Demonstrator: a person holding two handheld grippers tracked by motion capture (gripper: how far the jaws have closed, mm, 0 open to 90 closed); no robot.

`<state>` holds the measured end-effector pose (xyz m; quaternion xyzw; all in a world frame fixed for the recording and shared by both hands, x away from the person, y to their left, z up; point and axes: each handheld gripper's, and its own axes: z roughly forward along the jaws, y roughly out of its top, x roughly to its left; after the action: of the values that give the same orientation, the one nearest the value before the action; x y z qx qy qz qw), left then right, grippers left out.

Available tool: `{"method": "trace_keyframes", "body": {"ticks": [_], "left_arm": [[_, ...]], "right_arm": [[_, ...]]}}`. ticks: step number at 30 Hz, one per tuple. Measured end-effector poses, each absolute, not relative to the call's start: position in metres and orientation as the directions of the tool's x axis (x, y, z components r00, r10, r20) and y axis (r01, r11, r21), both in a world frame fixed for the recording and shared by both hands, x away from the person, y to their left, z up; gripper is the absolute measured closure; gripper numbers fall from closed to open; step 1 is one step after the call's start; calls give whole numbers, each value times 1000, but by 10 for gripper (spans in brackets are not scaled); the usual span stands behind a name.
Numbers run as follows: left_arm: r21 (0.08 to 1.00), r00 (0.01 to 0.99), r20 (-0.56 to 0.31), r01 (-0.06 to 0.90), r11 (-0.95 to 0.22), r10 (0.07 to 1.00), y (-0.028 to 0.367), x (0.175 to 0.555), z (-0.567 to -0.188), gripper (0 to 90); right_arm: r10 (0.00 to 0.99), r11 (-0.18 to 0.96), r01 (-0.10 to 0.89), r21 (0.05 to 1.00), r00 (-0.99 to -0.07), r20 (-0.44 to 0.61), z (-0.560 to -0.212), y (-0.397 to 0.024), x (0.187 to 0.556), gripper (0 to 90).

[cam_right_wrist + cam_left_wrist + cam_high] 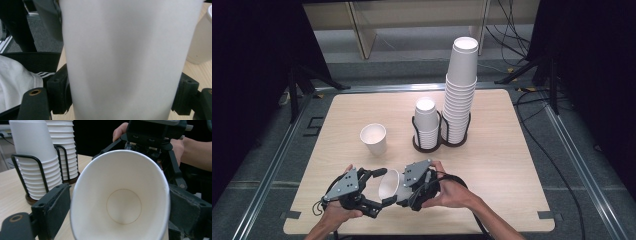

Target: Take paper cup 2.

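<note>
A white paper cup (389,185) lies on its side just above the table's near edge, with its mouth toward the left. My left gripper (381,186) straddles its rim. In the left gripper view the oval rim of the cup (122,205) rests against both black pads (53,206), and I look straight down to its bottom. My right gripper (401,191) reaches in from the right and is shut on the cup's body. In the right gripper view the cup wall (122,50) sits squeezed between the two pads (58,92).
An upright loose cup (374,138) stands left of centre. Behind it, a black wire holder (441,142) carries a short cup stack (427,122) and a tall one (460,90). The wooden table (512,165) ends near my hands.
</note>
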<state>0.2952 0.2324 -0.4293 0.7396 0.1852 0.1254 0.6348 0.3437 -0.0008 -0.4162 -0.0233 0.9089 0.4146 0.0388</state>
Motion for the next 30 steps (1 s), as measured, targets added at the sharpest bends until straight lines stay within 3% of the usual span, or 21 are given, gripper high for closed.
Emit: {"method": "trace_keyframes", "body": {"ticks": [3, 17, 24, 30], "left_arm": [[989, 894, -48, 104, -104, 445, 237, 294, -426, 152], [990, 840, -69, 125, -68, 537, 248, 299, -429, 141], [985, 812, -98, 160, -57, 576, 251, 303, -434, 141], [981, 803, -118, 184, -55, 584, 247, 304, -439, 142]], "right_arm": [[20, 659, -56, 750, -996, -92, -418, -7, 346, 228], [280, 511, 121, 851, -960, -31, -428, -55, 369, 218], [356, 435, 144, 889, -934, -23, -431, -73, 372, 215], [365, 392, 140, 909, -931, -14, -431, -80, 370, 214]]}}
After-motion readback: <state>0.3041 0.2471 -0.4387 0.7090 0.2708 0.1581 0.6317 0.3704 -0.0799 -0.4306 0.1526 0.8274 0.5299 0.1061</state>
